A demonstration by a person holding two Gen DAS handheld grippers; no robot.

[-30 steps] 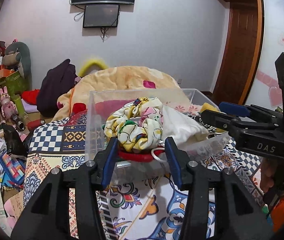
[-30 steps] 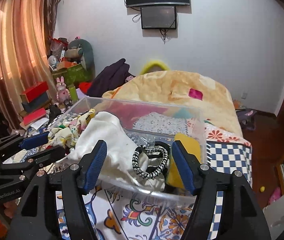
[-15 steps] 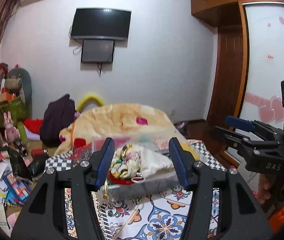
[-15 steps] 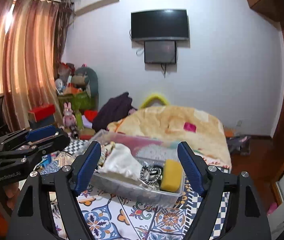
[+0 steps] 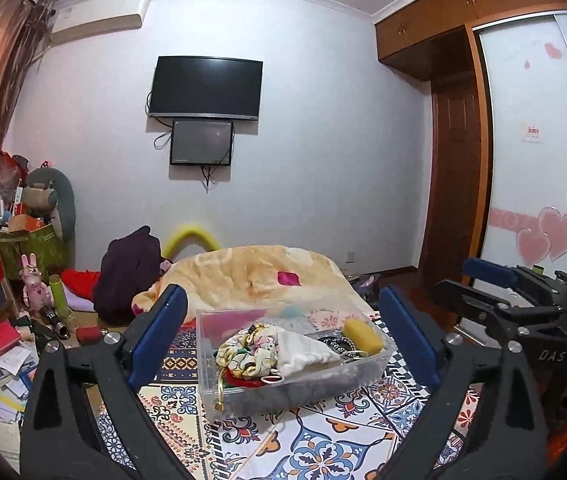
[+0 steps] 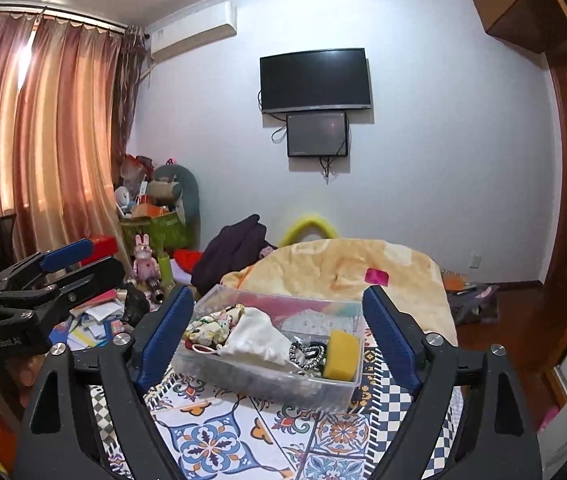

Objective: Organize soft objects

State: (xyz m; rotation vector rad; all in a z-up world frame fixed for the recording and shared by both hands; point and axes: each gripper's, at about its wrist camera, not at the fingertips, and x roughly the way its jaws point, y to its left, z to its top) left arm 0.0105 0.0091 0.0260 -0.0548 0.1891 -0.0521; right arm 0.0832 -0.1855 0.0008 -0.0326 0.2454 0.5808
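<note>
I am holding the left gripper [image 5: 279,340] and the right gripper [image 6: 279,336] spread wide and gripping nothing, both hanging above the patterned cloth [image 6: 219,440]. Beyond them the clear bin [image 6: 243,380] is sitting on that cloth, holding the floral scrunchie [image 5: 243,350], white pouch [image 6: 257,338] and yellow sponge [image 6: 341,356].
</note>
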